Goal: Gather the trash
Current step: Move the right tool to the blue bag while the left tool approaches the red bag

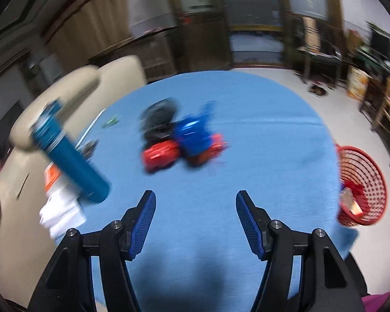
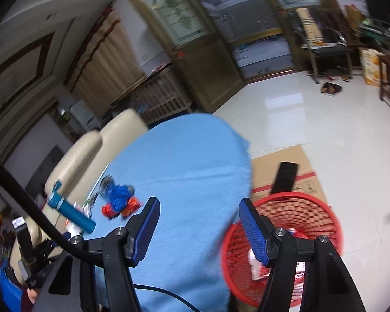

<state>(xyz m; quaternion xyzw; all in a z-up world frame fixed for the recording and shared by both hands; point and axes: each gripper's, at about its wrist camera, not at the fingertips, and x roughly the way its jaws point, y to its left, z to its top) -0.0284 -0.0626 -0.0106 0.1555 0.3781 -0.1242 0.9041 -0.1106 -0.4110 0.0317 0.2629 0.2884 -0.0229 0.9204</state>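
My left gripper (image 1: 196, 195) is open over the blue-clothed table (image 1: 260, 135), with nothing between its fingers. Small scraps lie far left on the cloth: a green wrapper (image 1: 111, 122), a thin white stick (image 1: 91, 127) and a crumpled bit (image 1: 89, 148). A red mesh basket (image 1: 364, 182) stands on the floor off the table's right edge, holding wrappers (image 1: 351, 202). My right gripper (image 2: 199, 201) is open and empty, over the table edge beside the same basket (image 2: 286, 195). Wrappers (image 2: 257, 265) lie inside it.
A blue, red and black toy vehicle (image 1: 182, 137) sits mid-table. A teal bottle (image 1: 70, 156) and a white paper pack (image 1: 62, 208) stand at the left, by cream chairs (image 1: 72, 88). A flat cardboard box (image 2: 280, 166) lies behind the basket.
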